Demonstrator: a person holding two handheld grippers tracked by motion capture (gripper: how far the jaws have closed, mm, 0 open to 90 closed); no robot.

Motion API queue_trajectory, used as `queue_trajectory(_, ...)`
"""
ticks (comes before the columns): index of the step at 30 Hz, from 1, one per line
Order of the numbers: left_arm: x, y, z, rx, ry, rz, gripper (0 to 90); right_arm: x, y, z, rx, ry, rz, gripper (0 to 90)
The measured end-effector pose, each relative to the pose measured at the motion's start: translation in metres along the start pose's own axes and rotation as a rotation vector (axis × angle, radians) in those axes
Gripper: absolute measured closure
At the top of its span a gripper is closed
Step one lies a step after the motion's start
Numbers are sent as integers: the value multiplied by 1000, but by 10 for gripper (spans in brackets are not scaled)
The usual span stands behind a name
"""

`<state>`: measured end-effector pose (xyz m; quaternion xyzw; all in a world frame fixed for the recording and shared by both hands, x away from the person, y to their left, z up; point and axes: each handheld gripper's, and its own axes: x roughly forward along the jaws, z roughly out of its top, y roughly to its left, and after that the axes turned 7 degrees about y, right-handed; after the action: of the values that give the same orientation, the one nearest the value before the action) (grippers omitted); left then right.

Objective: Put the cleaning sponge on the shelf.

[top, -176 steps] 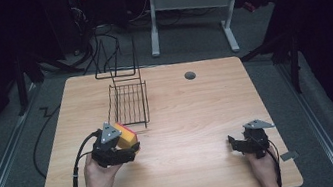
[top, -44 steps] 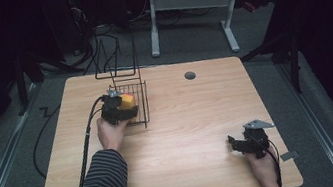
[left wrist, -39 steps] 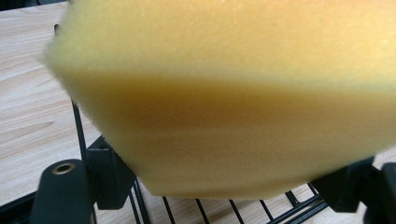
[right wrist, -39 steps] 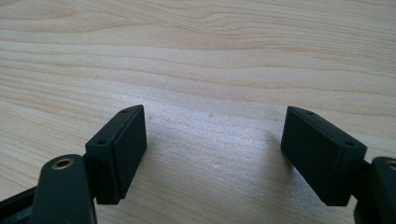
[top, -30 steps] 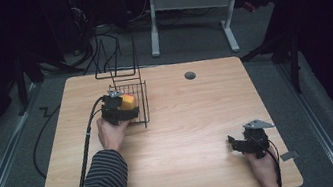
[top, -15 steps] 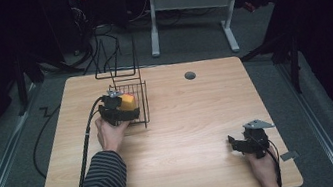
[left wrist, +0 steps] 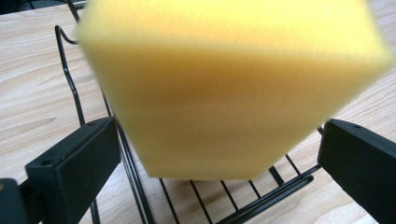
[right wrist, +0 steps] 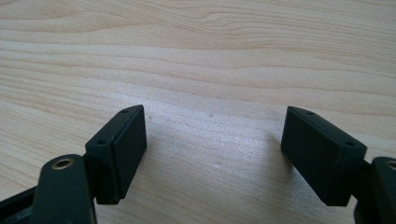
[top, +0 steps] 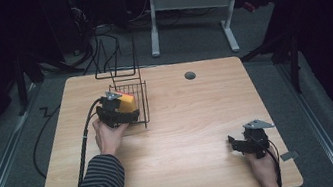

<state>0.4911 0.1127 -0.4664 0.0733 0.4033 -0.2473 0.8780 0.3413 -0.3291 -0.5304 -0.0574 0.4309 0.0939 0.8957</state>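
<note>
My left gripper point(left wrist: 212, 154) sits at the near edge of the wire basket point(top: 136, 103) toward the back left of the worktop point(top: 185, 131). Its fingers point(left wrist: 74, 163) have just been opening and now stand spread wide, with a gap on each side of the yellow sponge point(left wrist: 233, 88). Sponge sits tilted between them, over the basket's wire floor, pads off it. My right gripper point(right wrist: 212, 154) rests near the front right corner, fingers point(right wrist: 121, 149) spread over bare wood, nothing between.

sponge point(left wrist: 233, 88): yellow foam block, tilted | between my left tongs point(left wrist: 219, 154), untouched | over wire basket point(top: 138, 103) on tabletop point(top: 186, 136)
</note>
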Motion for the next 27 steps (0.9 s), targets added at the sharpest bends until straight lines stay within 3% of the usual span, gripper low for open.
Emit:
queue_trajectory(19,-21,5,-19,-14,-24,-24,3,0,0,0,0,0,1,227)
queue_trajectory(27,-40,10,-37,-33,-56,-43,28,0,0,0,2,-4,2,227)
